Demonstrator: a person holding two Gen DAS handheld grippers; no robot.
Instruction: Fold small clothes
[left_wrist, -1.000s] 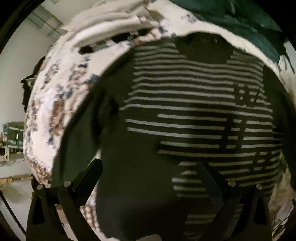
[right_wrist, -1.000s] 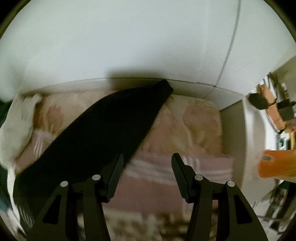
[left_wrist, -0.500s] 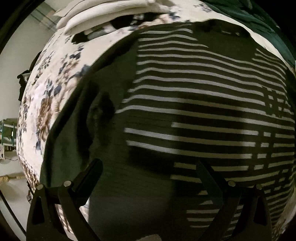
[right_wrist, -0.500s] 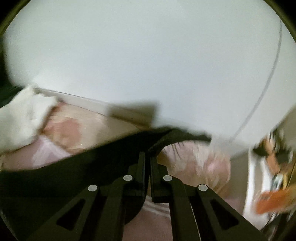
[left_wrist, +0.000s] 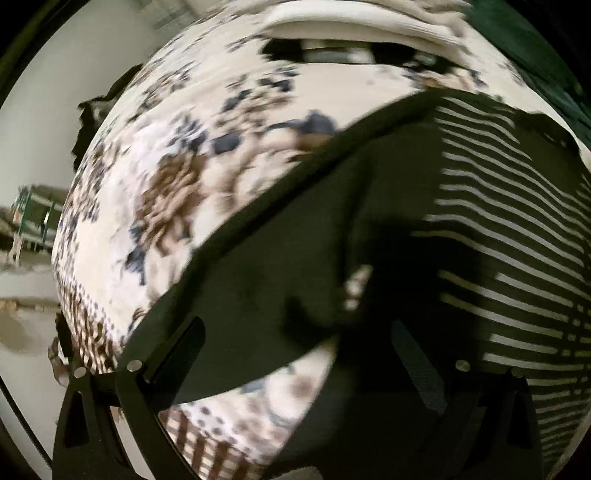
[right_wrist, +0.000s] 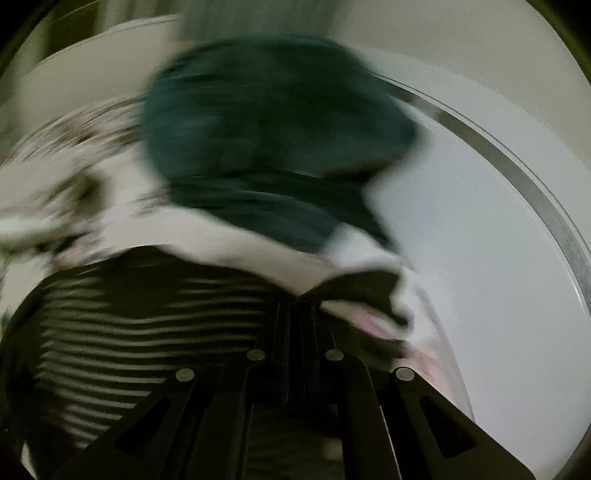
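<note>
Right wrist view, heavily blurred: the right gripper (right_wrist: 295, 314) has its fingers pinched together on a black flap of the dark sweater with thin white stripes (right_wrist: 147, 332), most likely the sleeve end or a side edge; the exact part cannot be told. The striped body spreads to the left of the fingers on the white floral-print bedspread (right_wrist: 92, 184). A dark green bundle of cloth (right_wrist: 266, 140) sits beyond it, against the white wall (right_wrist: 480, 240).

Left wrist view: the left gripper (left_wrist: 295, 354) points steeply down with its fingers spread wide and nothing between them. It hovers above the plain black sleeve (left_wrist: 258, 266), which stretches diagonally across the bedspread, the striped chest to the right. Folded cream cloth (left_wrist: 351, 26) lies at the far edge.

Judged step: the sleeve fold-in, the right side pinched and being carried over the body. The next move likely calls for laying that flap flat across the stripes, then dropping the left fingers onto the other sleeve's edge and closing on one layer only, not the bedspread.
</note>
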